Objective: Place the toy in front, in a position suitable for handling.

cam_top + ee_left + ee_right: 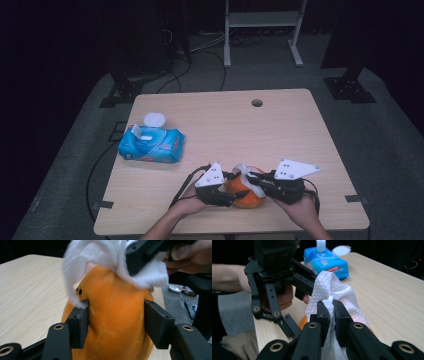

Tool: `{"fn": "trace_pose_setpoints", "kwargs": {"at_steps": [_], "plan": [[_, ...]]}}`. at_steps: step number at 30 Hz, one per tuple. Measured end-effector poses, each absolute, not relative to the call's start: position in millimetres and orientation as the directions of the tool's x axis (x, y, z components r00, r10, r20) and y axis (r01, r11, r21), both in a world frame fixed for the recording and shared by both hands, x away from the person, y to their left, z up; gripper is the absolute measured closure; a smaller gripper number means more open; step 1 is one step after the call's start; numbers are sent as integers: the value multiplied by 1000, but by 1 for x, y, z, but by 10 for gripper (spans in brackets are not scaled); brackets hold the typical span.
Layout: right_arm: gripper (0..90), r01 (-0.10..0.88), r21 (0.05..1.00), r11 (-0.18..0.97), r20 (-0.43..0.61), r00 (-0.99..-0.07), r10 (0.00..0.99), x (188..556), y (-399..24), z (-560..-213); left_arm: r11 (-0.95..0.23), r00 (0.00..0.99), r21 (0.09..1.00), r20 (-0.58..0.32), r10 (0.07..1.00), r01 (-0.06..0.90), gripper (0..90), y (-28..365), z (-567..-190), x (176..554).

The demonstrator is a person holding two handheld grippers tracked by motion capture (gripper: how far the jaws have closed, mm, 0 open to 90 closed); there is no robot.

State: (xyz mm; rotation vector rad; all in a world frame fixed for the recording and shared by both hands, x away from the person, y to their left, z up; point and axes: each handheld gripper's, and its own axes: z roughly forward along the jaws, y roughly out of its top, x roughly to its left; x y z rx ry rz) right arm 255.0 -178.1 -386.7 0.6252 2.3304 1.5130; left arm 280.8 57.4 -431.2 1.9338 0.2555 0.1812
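Note:
An orange soft toy (246, 196) sits near the table's front edge. My left gripper (234, 188) comes at it from the left and is shut on it. In the left gripper view both black pads (81, 322) press into the orange toy's (115, 310) sides. A crumpled white wipe (243, 169) lies over the top of the toy. My right gripper (254, 179) is shut on the wipe. In the right gripper view its jaws (331, 307) pinch a fold of the wipe (329, 285), with the toy (302, 323) mostly hidden beneath.
A blue pack of wet wipes (151, 144) lies at the table's left, its white lid (154, 119) flipped open and a sheet sticking up. A round hole (257, 103) is in the wooden table (225, 125) near the far edge. A white frame (262, 20) stands on the floor behind.

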Motion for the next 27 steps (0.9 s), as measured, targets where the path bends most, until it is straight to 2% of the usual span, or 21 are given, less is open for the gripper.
{"fn": "trace_pose_setpoints", "kwargs": {"at_steps": [2, 9, 15, 20, 25, 27], "plan": [[846, 193, 903, 384, -36, -856, 515, 255, -170, -386, -370, 969, 927, 35, 245, 60, 409, 55, -431, 277], [847, 275, 902, 332, 30, -808, 589, 272, -190, -392, -379, 970, 925, 54, 237, 41, 419, 53, -430, 276], [847, 316, 900, 300, 62, -775, 629, 274, -207, -399, -347, 960, 932, -1, 281, 102, 418, 64, -432, 285], [846, 317, 909, 270, 98, -793, 602, 272, -206, -398, -310, 944, 934, -69, 322, 175, 416, 75, -434, 295], [846, 370, 895, 248, 155, -781, 605, 281, -210, -408, -310, 944, 934, -73, 323, 178, 414, 77, -434, 297], [847, 396, 882, 256, 153, -754, 639, 285, -215, -414, -308, 942, 934, -75, 326, 181, 413, 78, -434, 297]]}}
